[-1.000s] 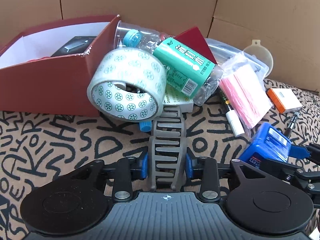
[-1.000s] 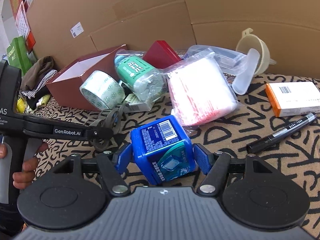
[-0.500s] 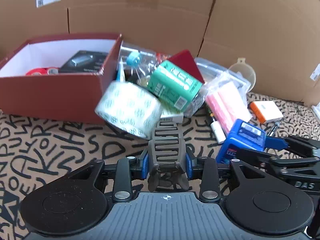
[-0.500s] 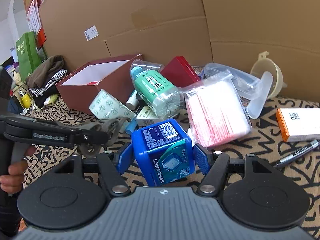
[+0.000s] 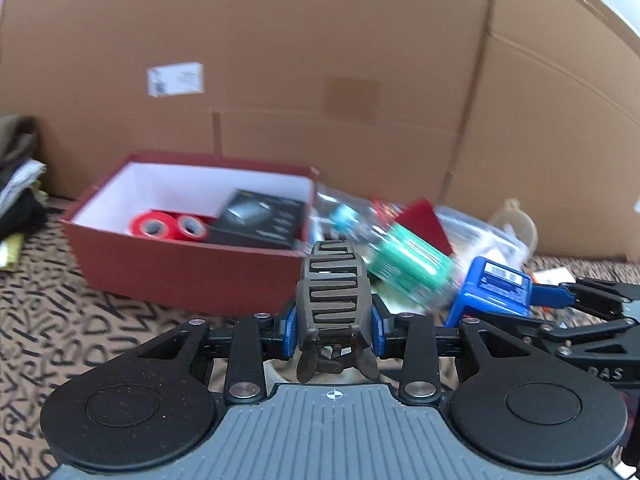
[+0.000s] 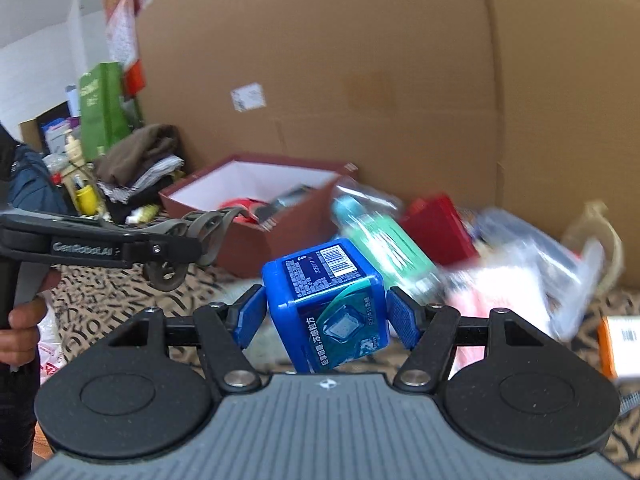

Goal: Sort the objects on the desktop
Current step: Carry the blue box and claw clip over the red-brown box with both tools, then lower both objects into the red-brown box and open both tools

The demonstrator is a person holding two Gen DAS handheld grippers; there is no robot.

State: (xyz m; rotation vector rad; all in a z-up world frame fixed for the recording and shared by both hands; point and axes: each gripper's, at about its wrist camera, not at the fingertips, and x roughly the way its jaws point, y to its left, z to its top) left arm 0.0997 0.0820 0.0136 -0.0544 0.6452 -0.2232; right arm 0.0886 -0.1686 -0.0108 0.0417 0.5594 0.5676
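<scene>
My left gripper is shut on a grey hair claw clip and holds it in the air in front of the red box. The clip also shows in the right wrist view, level with the red box. My right gripper is shut on a blue cube container and holds it above the table. The container also shows in the left wrist view. The red box holds red tape rolls and a black box.
A green-labelled bottle in clear wrap, a small red box, a pink plastic bag, a funnel and an orange-edged box lie right of the red box. Cardboard walls stand behind. Clothes are piled at the left.
Both grippers have risen from the table with their objects and tilted up. The patterned tape roll has dropped out of the left view. The red box's inside now shows.
</scene>
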